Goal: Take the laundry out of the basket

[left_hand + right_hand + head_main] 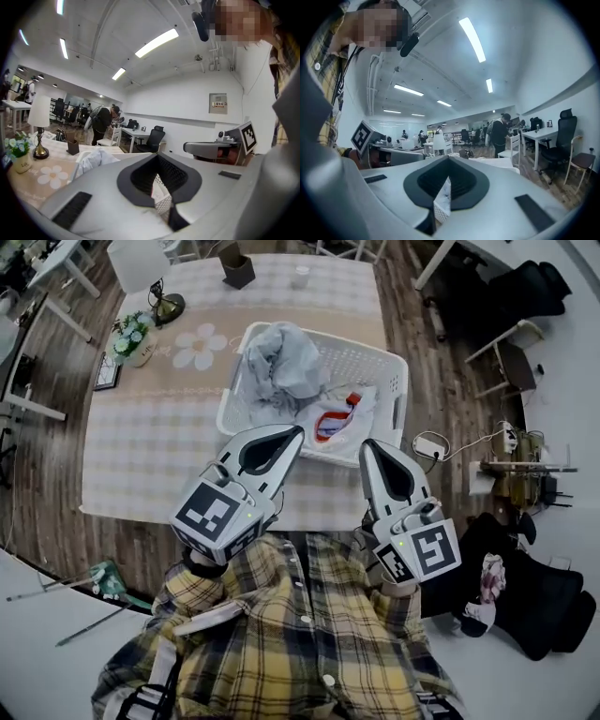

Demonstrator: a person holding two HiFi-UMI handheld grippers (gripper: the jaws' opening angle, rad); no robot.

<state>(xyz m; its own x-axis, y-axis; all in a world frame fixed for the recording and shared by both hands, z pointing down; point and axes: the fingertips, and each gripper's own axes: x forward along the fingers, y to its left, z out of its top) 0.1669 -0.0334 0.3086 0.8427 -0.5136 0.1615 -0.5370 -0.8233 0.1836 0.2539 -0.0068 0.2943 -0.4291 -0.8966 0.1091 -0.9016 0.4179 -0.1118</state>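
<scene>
A white laundry basket [398, 381] stands on the checked tablecloth [150, 446], just beyond both grippers. Inside it a crumpled grey garment [286, 357] fills the left half. A white piece with a red patch [336, 418] lies at the near right. My left gripper [297, 431] is shut and empty, with its tip over the basket's near rim. My right gripper [367, 444] is also shut and empty, at the near right rim. The left gripper view shows its shut jaws [158, 155], the grey garment [96, 158] and basket mesh [162, 200]. In the right gripper view the jaws [449, 160] are closed.
At the table's far side stand a lamp [155, 282], a flower pot [131, 338], a dark box [238, 268] and a cup [300, 276]. A small frame [106, 373] lies at the left edge. A power strip [431, 444] and black bags [539, 601] are on the floor at the right.
</scene>
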